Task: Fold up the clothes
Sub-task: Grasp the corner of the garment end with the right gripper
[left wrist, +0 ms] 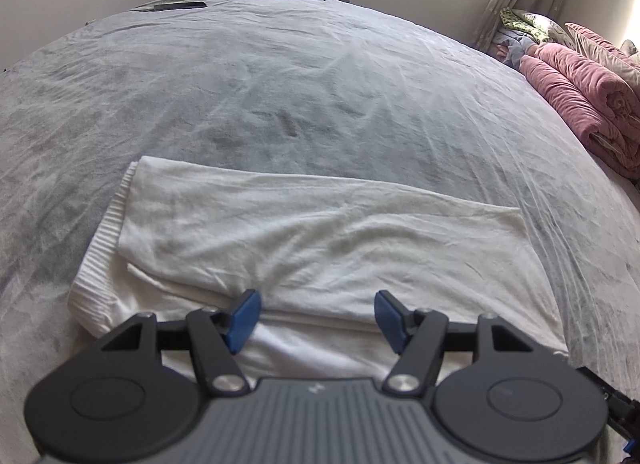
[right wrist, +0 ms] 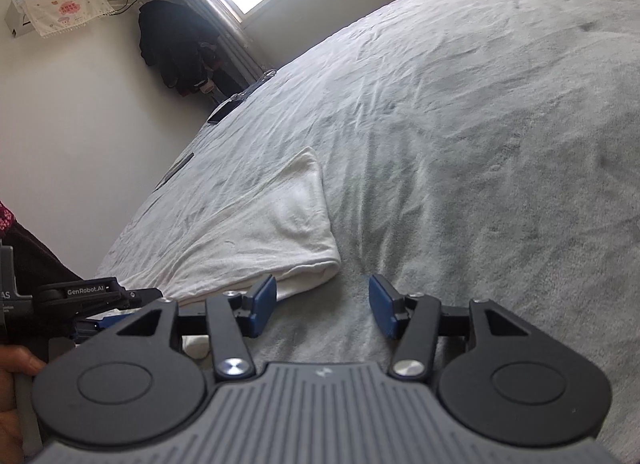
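Note:
A white garment lies folded into a long band on the grey bed sheet, with a ribbed hem at its left end. My left gripper hovers over the garment's near edge, jaws apart, nothing pinched between the blue pads. In the right wrist view the same white garment ends in a folded corner just ahead and to the left. My right gripper stands open over bare sheet beside that corner, its left pad close to the cloth edge.
Pink quilts and pillows are piled at the bed's far right. Dark flat devices lie at the far edge of the bed. The left gripper's body and a hand show at the left of the right wrist view. Dark clothes hang by the window.

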`<action>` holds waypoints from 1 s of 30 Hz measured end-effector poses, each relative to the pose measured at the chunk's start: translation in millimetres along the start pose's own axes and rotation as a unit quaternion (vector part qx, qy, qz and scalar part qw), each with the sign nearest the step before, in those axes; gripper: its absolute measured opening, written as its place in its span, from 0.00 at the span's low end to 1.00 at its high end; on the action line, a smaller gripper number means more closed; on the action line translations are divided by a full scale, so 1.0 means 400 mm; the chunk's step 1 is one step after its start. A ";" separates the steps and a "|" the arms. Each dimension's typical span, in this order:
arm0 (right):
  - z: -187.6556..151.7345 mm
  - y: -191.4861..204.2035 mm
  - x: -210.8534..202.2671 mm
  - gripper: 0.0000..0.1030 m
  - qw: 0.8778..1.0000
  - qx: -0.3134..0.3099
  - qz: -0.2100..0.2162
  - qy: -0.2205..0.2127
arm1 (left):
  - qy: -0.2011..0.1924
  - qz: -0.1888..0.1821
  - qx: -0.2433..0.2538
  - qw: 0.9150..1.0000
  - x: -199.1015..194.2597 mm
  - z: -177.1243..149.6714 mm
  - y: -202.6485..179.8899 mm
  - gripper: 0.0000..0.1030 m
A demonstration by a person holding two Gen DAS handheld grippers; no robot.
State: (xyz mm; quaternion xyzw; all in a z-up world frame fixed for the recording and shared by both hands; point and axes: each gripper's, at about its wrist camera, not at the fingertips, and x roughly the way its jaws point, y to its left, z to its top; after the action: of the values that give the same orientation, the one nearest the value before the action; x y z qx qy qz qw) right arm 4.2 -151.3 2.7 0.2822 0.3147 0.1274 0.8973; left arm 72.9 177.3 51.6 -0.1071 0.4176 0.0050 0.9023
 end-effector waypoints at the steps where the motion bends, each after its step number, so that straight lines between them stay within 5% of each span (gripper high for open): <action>1: 0.001 0.001 -0.001 0.56 1.000 0.003 0.001 0.000 | -0.001 0.000 -0.002 1.000 -0.001 0.001 0.001 0.63; 23: 0.042 -0.046 0.037 0.55 0.991 0.119 0.062 -0.002 | -0.002 0.001 0.009 1.000 -0.001 0.000 -0.019 0.63; 30: 0.037 -0.067 0.042 0.25 0.988 0.144 0.059 0.000 | 0.002 -0.001 0.006 1.000 0.003 0.002 -0.017 0.63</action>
State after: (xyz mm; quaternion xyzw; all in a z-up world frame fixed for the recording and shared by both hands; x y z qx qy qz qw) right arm 27.7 -172.3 -11.7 0.4269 0.3124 0.1335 0.8381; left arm 75.0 170.8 52.5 -0.1019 0.4192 0.0008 0.9022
